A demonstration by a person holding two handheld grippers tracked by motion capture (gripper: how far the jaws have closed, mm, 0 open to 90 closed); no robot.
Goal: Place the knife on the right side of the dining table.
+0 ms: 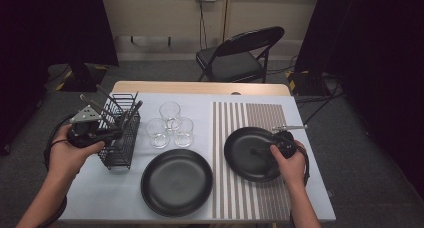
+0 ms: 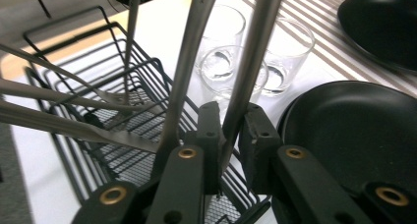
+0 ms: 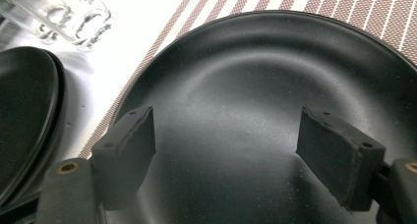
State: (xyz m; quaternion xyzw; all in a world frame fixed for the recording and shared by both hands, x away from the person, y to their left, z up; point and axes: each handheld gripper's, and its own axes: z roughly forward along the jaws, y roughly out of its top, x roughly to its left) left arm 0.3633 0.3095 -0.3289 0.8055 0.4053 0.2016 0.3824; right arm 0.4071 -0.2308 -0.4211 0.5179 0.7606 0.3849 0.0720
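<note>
On the white table (image 1: pixel 100 198) sit two black plates. My right claw (image 3: pixel 231 150) hangs over the plate on the striped mat (image 1: pixel 247 153), jaws wide apart, holding nothing. The other plate (image 1: pixel 176 182) is near me in the middle. It looks heavy and hard, and I think it could break if dropped.

Next smaller is the black wire basket (image 1: pixel 120 133) at the left, with three glasses (image 1: pixel 170 125) just beside it. The glasses are thin and would crack easily.

Smallest are the long metal pieces of cutlery standing in the basket. My left claw (image 2: pixel 230 145) is almost closed around one metal handle (image 2: pixel 248 71). The pads look like they touch it, low on the handle. It is stiff, light and shiny, so I think it can slip. Gripping the flat sides tight, down low, looks best to me, and then lifting straight up past the others.
</note>
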